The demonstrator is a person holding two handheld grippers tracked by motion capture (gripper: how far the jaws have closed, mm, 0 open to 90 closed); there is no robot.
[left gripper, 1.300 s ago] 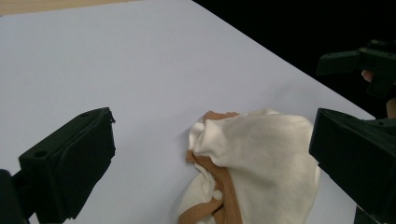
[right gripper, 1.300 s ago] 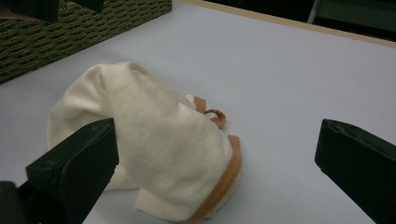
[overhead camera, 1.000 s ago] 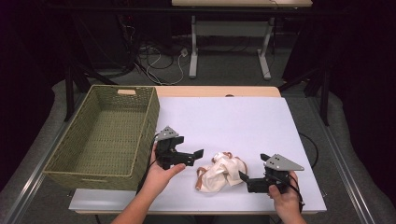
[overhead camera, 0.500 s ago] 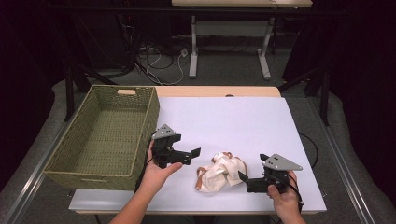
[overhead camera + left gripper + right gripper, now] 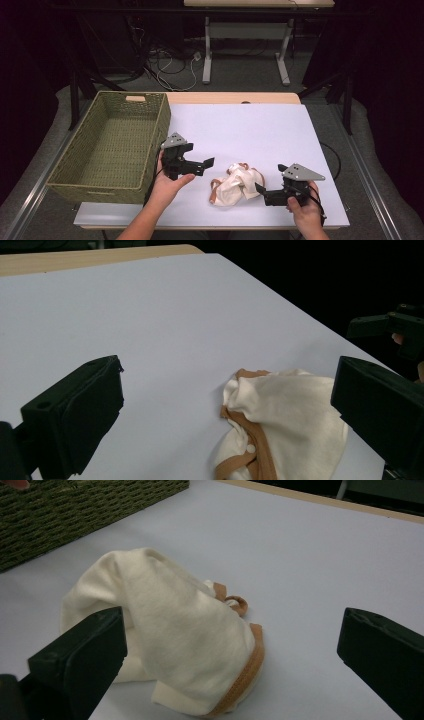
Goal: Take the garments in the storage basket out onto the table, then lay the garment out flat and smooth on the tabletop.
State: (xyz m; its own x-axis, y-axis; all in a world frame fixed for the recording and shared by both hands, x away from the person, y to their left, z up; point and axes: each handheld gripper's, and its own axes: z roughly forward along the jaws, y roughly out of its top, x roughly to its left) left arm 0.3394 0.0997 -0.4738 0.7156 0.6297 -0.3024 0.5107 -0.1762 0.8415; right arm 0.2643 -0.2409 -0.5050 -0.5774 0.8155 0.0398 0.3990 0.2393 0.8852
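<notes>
The cream garment [image 5: 235, 184] lies crumpled in a loose heap on the white table surface [image 5: 250, 130], close to the near edge. It serves as the reference for all positions below. Tan-orange binding runs along its edges, and a small loop of the same binding stands up at the side away from the near edge. In the left gripper view, one small round snap shows on the binding.

The left gripper [image 5: 207, 162] sits to the left of the garment, held in the person's left hand [image 5: 167, 182]. Its jaws stand wide apart and hold nothing. They point toward the garment, and the nearer jaw tip is just beside the cloth but apart from it. In the left gripper view, the garment [image 5: 280, 425] lies ahead and to the right, partly behind the right jaw.

The right gripper [image 5: 265, 187] sits to the right of the garment, held in the person's right hand [image 5: 305, 212]. Its jaws also stand wide apart and hold nothing. In the right gripper view, the garment [image 5: 170, 630] lies between the two jaws, nearer the left jaw, whose tip overlaps the cloth; contact cannot be confirmed.

The green woven basket [image 5: 112, 145] stands well to the left of the garment, beyond the left gripper, its long wall along the left edge of the white surface.
</notes>
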